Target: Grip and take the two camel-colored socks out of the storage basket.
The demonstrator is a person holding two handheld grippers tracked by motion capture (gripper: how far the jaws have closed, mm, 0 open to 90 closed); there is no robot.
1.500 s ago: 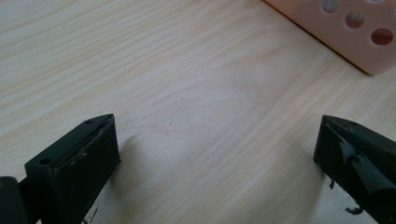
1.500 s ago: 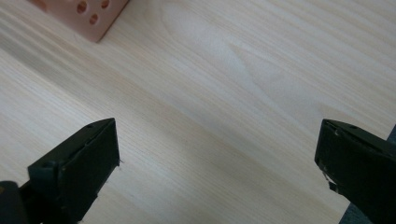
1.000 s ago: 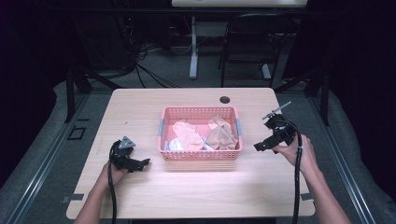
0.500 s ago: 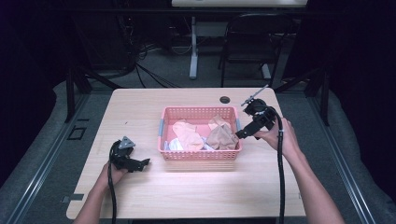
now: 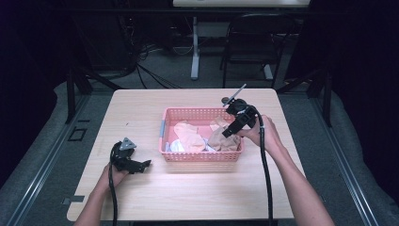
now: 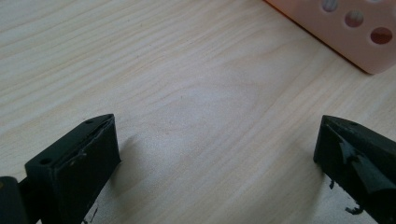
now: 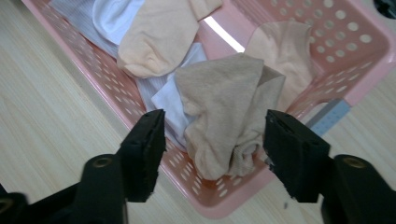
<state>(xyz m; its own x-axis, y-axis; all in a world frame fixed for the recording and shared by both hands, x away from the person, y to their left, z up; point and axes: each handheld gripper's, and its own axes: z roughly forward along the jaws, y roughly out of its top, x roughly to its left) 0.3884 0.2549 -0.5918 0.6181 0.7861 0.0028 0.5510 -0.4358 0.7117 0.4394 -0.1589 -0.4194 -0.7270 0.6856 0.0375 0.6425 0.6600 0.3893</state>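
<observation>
A pink perforated basket [image 5: 202, 157] sits mid-table and holds several socks. My right gripper [image 5: 230, 132] hovers over its right end, pointing down and left. In the right gripper view its jaws [image 7: 215, 144] stand partly apart and have just been closing. A crumpled tan sock [image 7: 224, 102] lies below and between them, and the pads do not press on it. A peach sock [image 7: 159, 32] and a white sock [image 7: 112, 14] lie farther along the basket. My left gripper [image 5: 143, 165] rests open on the wood, left of the basket, with bare table between its jaws [image 6: 217, 154].
The light wooden table [image 5: 188, 197] has free room in front of the basket and to its left. A corner of the basket [image 6: 345, 32] lies ahead of the left gripper. A small black object [image 7: 385, 7] lies beyond the basket. A dark chair [image 5: 249, 42] stands behind the table.
The right hand has moved left from the table's right side to above the basket's right end, and its jaws have narrowed. The left hand has stayed put.
</observation>
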